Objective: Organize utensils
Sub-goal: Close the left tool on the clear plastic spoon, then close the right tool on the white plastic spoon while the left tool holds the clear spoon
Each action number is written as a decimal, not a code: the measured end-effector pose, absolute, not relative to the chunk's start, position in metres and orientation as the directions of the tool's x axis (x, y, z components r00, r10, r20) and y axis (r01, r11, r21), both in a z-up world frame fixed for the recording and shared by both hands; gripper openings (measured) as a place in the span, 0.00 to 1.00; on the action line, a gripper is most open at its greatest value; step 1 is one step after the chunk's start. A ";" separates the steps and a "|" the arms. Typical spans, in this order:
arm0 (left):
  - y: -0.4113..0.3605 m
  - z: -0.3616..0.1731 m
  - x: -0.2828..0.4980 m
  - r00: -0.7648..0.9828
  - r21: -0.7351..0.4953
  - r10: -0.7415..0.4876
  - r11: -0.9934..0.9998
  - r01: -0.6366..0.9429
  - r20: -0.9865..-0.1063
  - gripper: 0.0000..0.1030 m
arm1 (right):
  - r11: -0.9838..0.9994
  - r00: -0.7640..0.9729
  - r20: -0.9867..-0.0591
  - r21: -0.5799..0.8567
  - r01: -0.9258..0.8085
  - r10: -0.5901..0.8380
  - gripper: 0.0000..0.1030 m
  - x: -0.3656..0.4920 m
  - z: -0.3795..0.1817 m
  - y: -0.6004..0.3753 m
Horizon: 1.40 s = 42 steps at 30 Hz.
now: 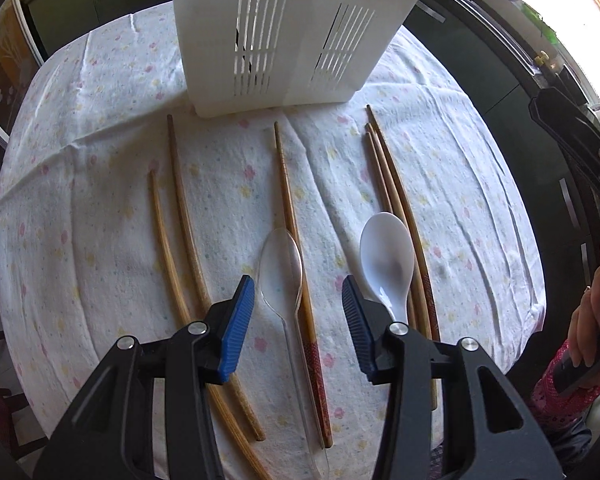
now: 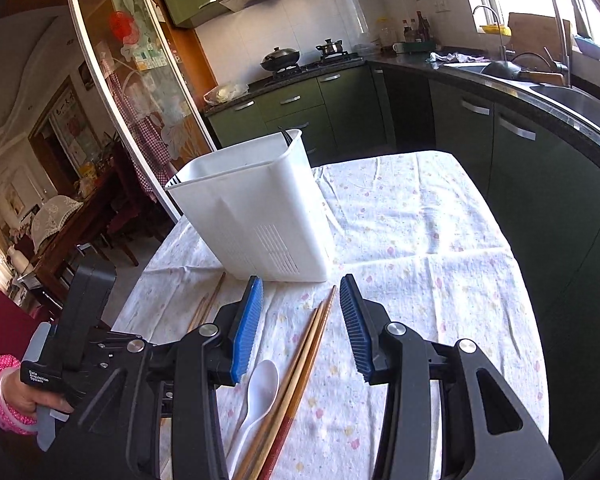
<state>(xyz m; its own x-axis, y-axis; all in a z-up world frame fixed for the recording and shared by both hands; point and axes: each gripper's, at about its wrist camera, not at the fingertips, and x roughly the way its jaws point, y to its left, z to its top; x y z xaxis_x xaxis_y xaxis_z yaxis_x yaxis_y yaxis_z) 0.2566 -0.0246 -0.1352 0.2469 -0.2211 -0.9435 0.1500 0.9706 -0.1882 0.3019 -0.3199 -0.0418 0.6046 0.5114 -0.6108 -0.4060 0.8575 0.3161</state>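
A white slotted utensil holder [image 1: 284, 36] stands at the far side of the cloth-covered table [image 1: 80, 160]; it also shows in the right wrist view [image 2: 256, 216]. Wooden chopsticks lie in front of it: two at the left [image 1: 180, 216], one in the middle [image 1: 290, 216], three at the right [image 1: 396, 188]. A clear plastic spoon [image 1: 280, 268] lies against the middle chopstick. A white spoon [image 1: 388, 260] lies beside the right chopsticks [image 2: 304, 352]. My left gripper [image 1: 298, 300] is open above the clear spoon. My right gripper [image 2: 300, 312] is open above the right chopsticks, with the white spoon [image 2: 260, 388] to its left.
The table has a white floral cloth [image 2: 420, 240]. Green kitchen cabinets [image 2: 500, 140] run along the right and back, with a sink [image 2: 572, 96] and a stove [image 2: 300, 64]. A glass sliding door [image 2: 132, 92] stands at the left. Dark utensils stick out of the holder [image 2: 286, 136].
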 end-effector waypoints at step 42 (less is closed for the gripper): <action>0.015 -0.108 0.242 0.285 -0.258 -0.298 0.951 0.170 -0.911 0.19 | 0.816 0.305 -0.855 0.210 -0.538 0.420 0.22 0.318 -0.123 -0.242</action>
